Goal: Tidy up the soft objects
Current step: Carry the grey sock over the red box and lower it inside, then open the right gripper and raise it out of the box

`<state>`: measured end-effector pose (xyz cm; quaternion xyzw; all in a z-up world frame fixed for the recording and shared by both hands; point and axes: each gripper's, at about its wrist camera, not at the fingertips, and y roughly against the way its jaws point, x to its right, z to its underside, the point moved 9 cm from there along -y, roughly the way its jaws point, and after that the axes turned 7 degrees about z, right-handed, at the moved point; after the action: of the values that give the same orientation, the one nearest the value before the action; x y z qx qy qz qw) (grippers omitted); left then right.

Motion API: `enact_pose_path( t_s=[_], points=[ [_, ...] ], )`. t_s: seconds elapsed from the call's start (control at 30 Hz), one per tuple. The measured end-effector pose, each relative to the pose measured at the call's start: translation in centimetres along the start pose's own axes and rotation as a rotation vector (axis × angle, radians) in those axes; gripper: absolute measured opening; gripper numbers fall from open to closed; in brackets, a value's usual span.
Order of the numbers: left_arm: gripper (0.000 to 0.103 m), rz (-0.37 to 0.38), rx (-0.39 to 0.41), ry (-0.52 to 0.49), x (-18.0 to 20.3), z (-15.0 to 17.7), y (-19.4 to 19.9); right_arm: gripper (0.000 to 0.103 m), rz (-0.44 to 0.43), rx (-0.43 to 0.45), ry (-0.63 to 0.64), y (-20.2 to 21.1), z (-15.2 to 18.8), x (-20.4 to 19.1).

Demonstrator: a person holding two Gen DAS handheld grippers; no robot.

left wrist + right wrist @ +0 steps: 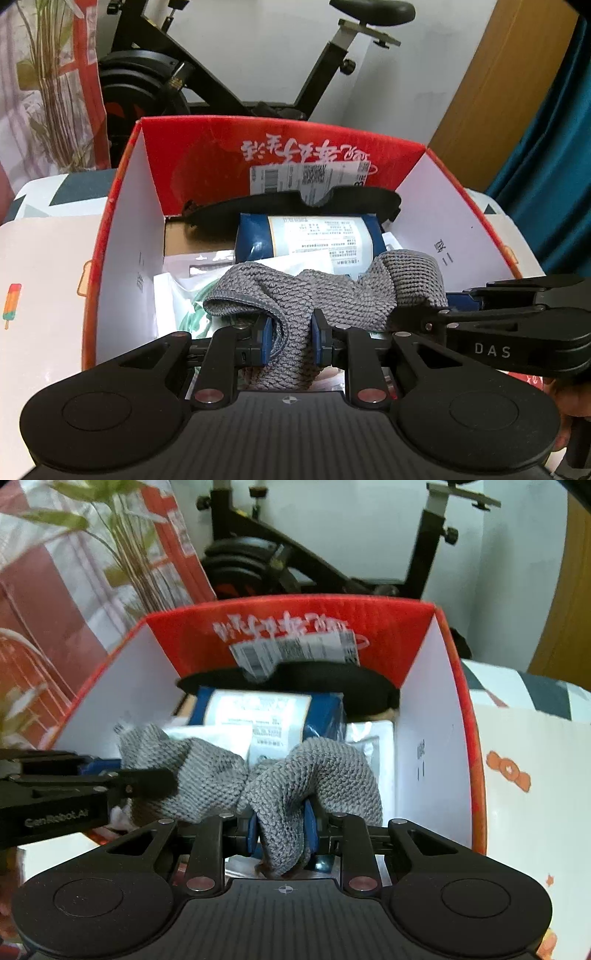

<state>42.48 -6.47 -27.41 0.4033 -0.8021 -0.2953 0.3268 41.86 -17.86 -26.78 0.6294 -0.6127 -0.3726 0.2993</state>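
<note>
A: Left wrist view, read from left to right. What lies at the left margin?

B: A white sheet printed with a small ice-lolly motif (12, 303), then the red-rimmed cardboard box (122, 236) with white inner walls and a red far flap bearing white script and a shipping label (308, 176).

A: And at the centre?

B: The grey knitted cloth (295, 295), a coarse, ribbed weave with a hemmed edge, bunched and sagging in the middle. It hangs over the open box, above a blue packet (258, 240) and white wrapped items. A fold of it is pinched between the blue pads of the left gripper (291, 341), whose jaws stand nearly closed, with only the cloth's thickness between them.

A: At the right?

B: The right gripper (458, 299) enters from the side, its fingers meeting the cloth's other end.

A: Right wrist view, same order?

B: The left gripper (155, 779) reaches in from the left onto one lobe of the cloth (207, 775). The cloth dips at mid-span, then rises into a second rounded lobe. The right gripper (281, 830) clamps a twisted fold of that lobe, jaws likewise narrowed onto the fabric. The box wall (424, 738) stands to the right. An exercise bike (295, 561) stands behind.
</note>
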Motion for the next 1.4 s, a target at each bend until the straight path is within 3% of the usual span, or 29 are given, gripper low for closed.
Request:
enact_pose_path(
  t_s=[0.23,0.3,0.37,0.43,0.53,0.6,0.73,0.77,0.83,1.0,1.17,1.27,1.4],
  points=[
    [0.023,-0.005,-0.019,0.007,-0.3,0.3,-0.7,0.023,-0.028,-0.054,-0.109,-1.5,0.7,0.9],
    [0.030,-0.013,-0.009,-0.020,-0.2,0.1,-0.6,0.023,-0.031,-0.054,-0.126,-1.5,0.7,1.0],
    [0.053,-0.038,0.002,-0.046,-0.2,-0.1,-0.2,0.027,-0.029,-0.052,-0.136,-1.4,0.8,1.1],
    [0.062,-0.046,0.022,-0.058,-0.2,-0.4,0.5,0.032,-0.017,-0.046,-0.146,-1.1,0.7,1.3],
    [0.064,-0.046,0.045,-0.061,-0.1,-0.8,1.5,0.035,0.021,-0.030,-0.138,-0.5,0.5,1.5],
    [0.068,-0.059,0.060,-0.073,0.2,-1.1,2.2,0.044,0.046,-0.026,-0.122,0.0,0.4,1.4],
    [0.083,-0.068,0.099,-0.114,1.2,-1.3,3.8,0.054,0.061,-0.001,-0.107,1.6,0.0,1.3],
    [0.087,-0.074,0.115,-0.125,1.5,-1.3,4.4,0.061,0.065,0.010,-0.098,2.1,-0.2,1.2],
    [0.088,-0.083,0.146,-0.139,1.9,-1.4,5.5,0.070,0.080,0.057,-0.072,3.5,-0.8,1.0],
    [0.098,-0.093,0.243,-0.117,2.6,-1.3,8.7,0.080,0.103,0.145,-0.039,6.5,-1.3,1.1],
    [0.103,-0.169,0.317,-0.151,3.2,0.0,11.5,0.102,0.129,0.259,0.007,9.3,0.0,0.6],
    [0.103,-0.211,0.337,-0.148,3.2,1.3,12.7,0.103,0.136,0.287,0.003,10.3,1.3,0.4],
    [0.103,-0.211,0.340,-0.116,2.9,4.0,13.7,0.103,0.141,0.319,-0.005,11.3,3.3,-0.1]
  ],
)
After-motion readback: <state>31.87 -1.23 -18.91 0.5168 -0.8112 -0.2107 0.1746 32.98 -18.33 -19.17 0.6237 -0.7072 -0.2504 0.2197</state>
